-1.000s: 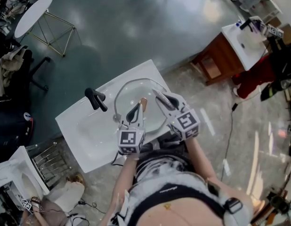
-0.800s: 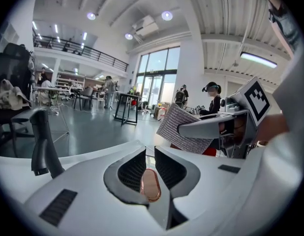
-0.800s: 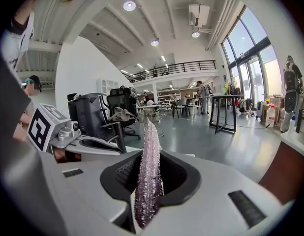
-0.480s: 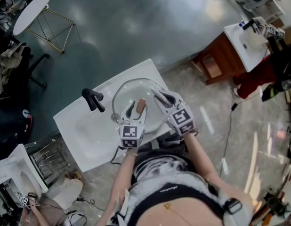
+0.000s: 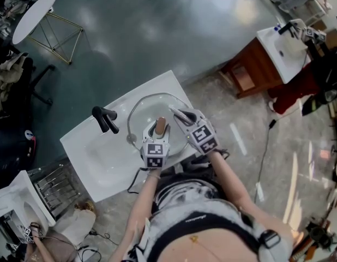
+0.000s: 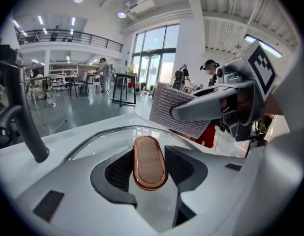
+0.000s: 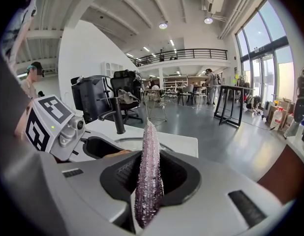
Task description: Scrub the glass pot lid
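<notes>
The glass pot lid (image 5: 140, 111) lies in the white sink (image 5: 95, 154), its copper-coloured handle (image 5: 160, 125) pointing up. My left gripper (image 5: 159, 132) straddles that handle (image 6: 149, 162); its jaws are opening, and a gap shows on each side of the handle. The lid's rim (image 6: 105, 137) curves just beyond the jaws. My right gripper (image 5: 178, 115) hovers over the lid's right part, shut on a silvery scrub pad (image 7: 148, 176). In the left gripper view the pad (image 6: 169, 107) hangs flat from the right gripper (image 6: 211, 104).
A black faucet (image 5: 104, 119) stands at the left of the lid, on the sink's back edge. The person stands at the sink's front edge. A second sink on a wooden cabinet (image 5: 266, 59) sits far right. A white round table (image 5: 35, 15) is far left.
The left gripper's jaws have parted from the lid handle, which now stands loose between them. Both grippers have drifted slightly towards the person. The right gripper still holds the scrub pad.
</notes>
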Demonstrator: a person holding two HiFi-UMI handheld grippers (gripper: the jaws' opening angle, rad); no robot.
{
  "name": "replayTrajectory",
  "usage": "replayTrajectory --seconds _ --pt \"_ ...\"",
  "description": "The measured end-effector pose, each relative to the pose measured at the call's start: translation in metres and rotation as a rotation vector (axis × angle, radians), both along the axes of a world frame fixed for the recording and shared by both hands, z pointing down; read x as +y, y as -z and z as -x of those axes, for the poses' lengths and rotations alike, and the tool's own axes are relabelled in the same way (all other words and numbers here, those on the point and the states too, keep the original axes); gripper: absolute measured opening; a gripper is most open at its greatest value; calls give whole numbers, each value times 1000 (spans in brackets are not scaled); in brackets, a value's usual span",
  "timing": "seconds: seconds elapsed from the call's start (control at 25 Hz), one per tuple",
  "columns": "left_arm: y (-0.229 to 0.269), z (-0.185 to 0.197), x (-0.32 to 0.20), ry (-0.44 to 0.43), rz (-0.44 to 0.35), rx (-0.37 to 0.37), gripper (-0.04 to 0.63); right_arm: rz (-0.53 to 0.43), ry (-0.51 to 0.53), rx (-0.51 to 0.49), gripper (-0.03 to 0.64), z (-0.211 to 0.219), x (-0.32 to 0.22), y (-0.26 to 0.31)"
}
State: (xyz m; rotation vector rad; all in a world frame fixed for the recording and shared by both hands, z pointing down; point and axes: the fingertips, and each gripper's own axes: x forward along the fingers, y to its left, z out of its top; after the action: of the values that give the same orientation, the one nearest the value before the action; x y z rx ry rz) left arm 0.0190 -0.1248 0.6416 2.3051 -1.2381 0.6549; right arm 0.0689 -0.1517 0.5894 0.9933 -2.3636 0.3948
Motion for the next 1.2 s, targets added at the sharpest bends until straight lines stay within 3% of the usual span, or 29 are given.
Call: replayTrajectory --seconds 0.08,0.48,0.92,1.2 --pt "-1 1 -1 12 -6 -14 170 8 14 10 81 1 0 -4" --pt "-4 2 -4 29 -39 -74 169 31 71 42 81 9 -2 -21" --pt "-12 -2 -2 -20 95 -39 183 33 136 56 82 16 4 -30" --pt "-11 -1 -3 -21 91 -44 183 1 199 130 83 20 6 -35"
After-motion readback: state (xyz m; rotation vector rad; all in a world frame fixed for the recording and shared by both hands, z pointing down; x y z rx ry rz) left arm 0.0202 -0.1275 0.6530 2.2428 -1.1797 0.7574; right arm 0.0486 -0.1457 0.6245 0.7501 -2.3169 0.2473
